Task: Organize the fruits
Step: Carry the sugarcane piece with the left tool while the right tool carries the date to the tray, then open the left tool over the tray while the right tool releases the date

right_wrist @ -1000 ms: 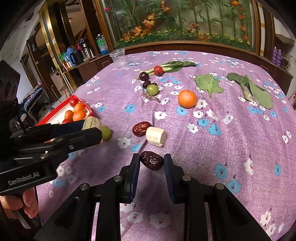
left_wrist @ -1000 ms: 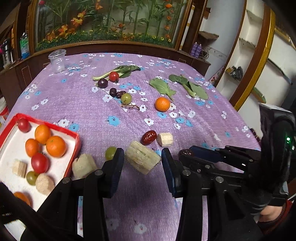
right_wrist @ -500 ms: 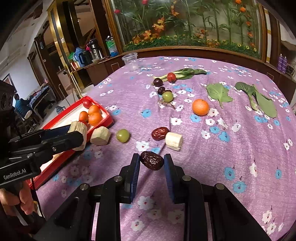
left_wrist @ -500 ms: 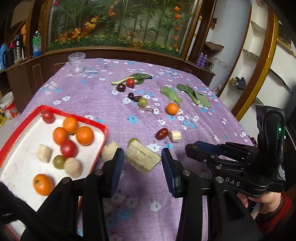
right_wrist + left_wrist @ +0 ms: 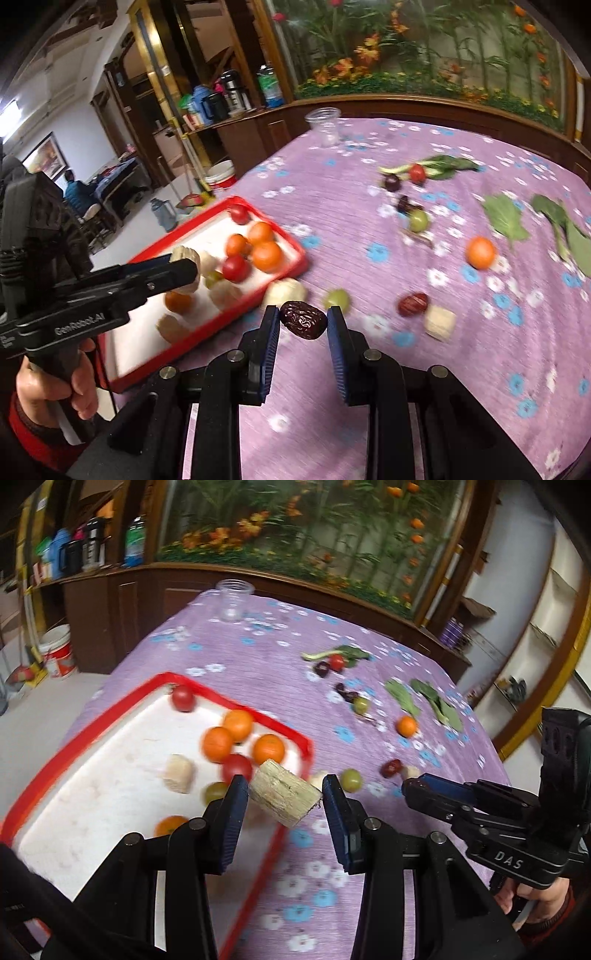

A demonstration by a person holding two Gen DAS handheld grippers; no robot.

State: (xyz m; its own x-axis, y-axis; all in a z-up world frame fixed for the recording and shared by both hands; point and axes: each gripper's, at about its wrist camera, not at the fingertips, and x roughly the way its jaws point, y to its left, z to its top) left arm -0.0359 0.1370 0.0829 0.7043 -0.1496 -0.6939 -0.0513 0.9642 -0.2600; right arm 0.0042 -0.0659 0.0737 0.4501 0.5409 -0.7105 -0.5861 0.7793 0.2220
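Left gripper (image 5: 282, 801) clamps a pale cane chunk (image 5: 284, 797), carried in the air over the near right edge of the red tray (image 5: 92, 720). Right gripper (image 5: 303, 325) pinches a dark date (image 5: 303, 324) above the purple cloth (image 5: 461, 350), just outside the tray. Best practice: bring each piece low over bare white tray floor, clear of the oranges (image 5: 240, 734), before releasing, so nothing rolls out.
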